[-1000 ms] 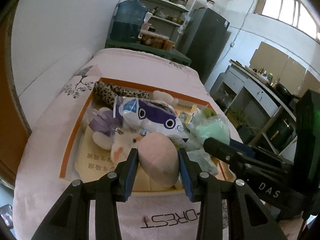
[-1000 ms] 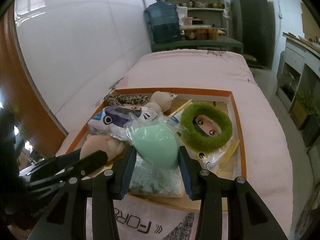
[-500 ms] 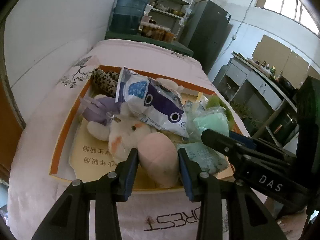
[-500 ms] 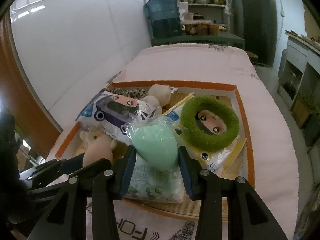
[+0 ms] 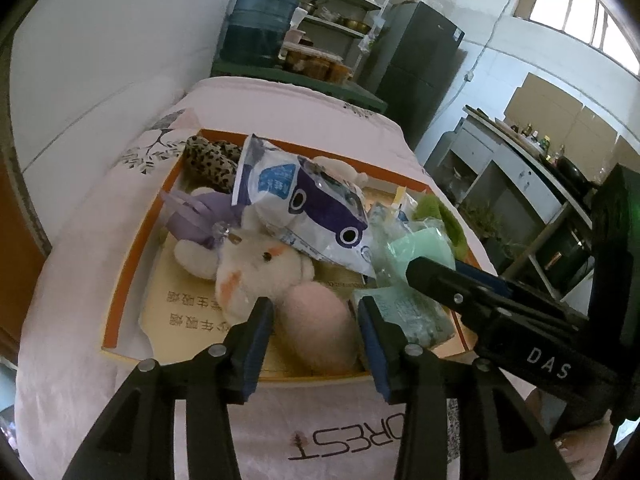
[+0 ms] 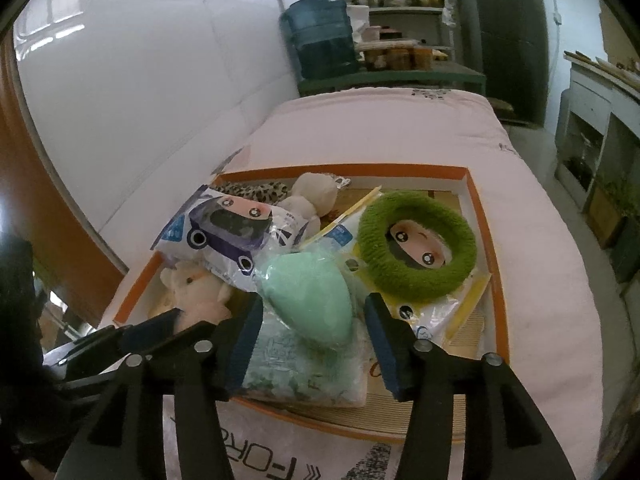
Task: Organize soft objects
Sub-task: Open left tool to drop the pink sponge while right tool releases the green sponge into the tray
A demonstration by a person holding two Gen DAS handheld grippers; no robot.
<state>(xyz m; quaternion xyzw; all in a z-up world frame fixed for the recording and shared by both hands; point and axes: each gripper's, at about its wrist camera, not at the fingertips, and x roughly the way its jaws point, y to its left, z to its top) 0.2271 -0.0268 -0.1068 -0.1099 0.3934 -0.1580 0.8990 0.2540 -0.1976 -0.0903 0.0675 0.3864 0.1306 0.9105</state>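
A: Pink quilt point(image 6: 400, 128) is covering the bed, with shelves and a blue water jug point(image 6: 320, 36) standing at the far end. Orange-rimmed tray point(image 6: 478, 216) is lying just ahead of both tools, heaped with soft things.

B: Left gripper point(image 5: 316, 326) — what is it doing?

A: Its jaws are standing spread around the pink egg-shaped toy point(image 5: 318, 326), with a sliver of gap showing on each side, so it is not pinching yet. White plush rabbit point(image 5: 256, 270) is lying just beyond its left finger, touching the egg.

B: And the other?

A: Right gripper point(image 6: 314, 330) is likewise parted, bracketing the mint egg-shaped toy in its clear wrapper point(image 6: 310, 300). That egg is resting on a flat green-printed packet point(image 6: 296, 368). Green plush ring point(image 6: 416, 248) is sitting ahead and to its right; purple car bag point(image 6: 228, 232) ahead to its left.

B: Advice for the grab?

A: I am judging that each should be closing squarely on the widest part of its egg, gently, since foam squashes and can squirt forward. Right side should be catching the toy itself, not loose film only. Left should be keeping the rabbit's fur out of the pinch.
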